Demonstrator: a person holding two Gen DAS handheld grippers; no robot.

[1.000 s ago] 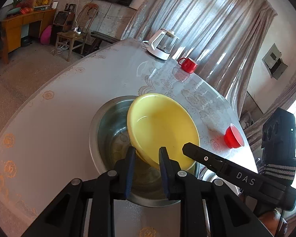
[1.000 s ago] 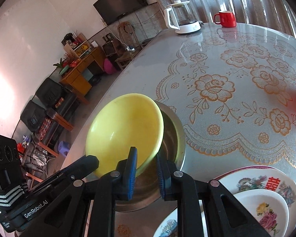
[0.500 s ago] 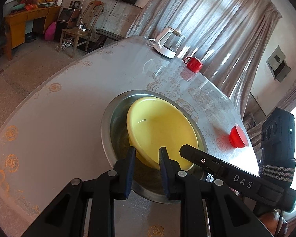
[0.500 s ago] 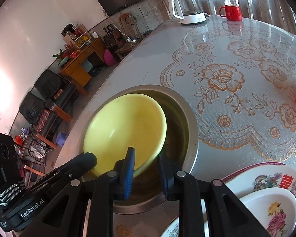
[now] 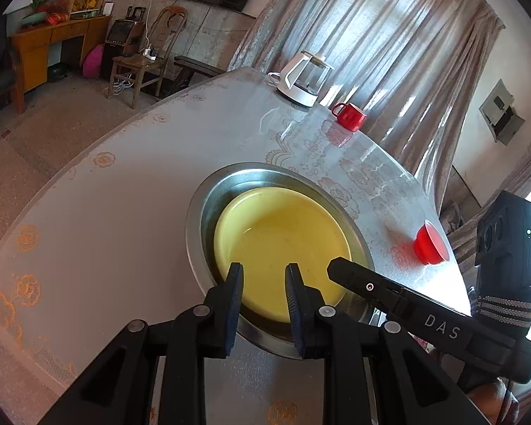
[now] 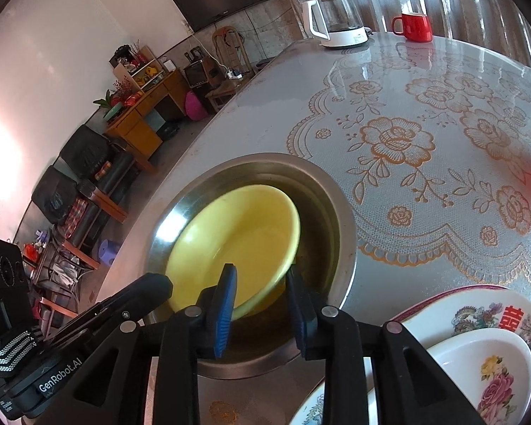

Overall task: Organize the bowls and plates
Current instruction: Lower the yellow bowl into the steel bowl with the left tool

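The yellow plastic bowl (image 5: 283, 233) now lies inside the round steel basin (image 5: 201, 212), which stands near the edge of the tabletop (image 5: 124, 212) closest to me. The bowl sits a little toward the near wall of the basin, not in its centre.

My left gripper (image 5: 262, 276) has its jaws narrow on the near rim of the yellow bowl, one pad inside and one outside. I judge that they hold it. On my right gripper (image 6: 262, 279) the jaws have just been opening. The rim is between them, but the pads do not seem to press it any more.

The step in hand, I think, is to let the bowl go so that it rests in the basin. To do it well I should open the left jaws also, slowly, so the bowl settles flat and does not rock. Then I should lift both grippers straight up until the pads are above the rim, and only after that draw them back.

Room is small on my right: the stack of flowered porcelain plates (image 6: 478, 318) is just beside the basin at the near edge. The small red cup (image 5: 430, 244) stands near the right edge. The middle of the tabletop is free.
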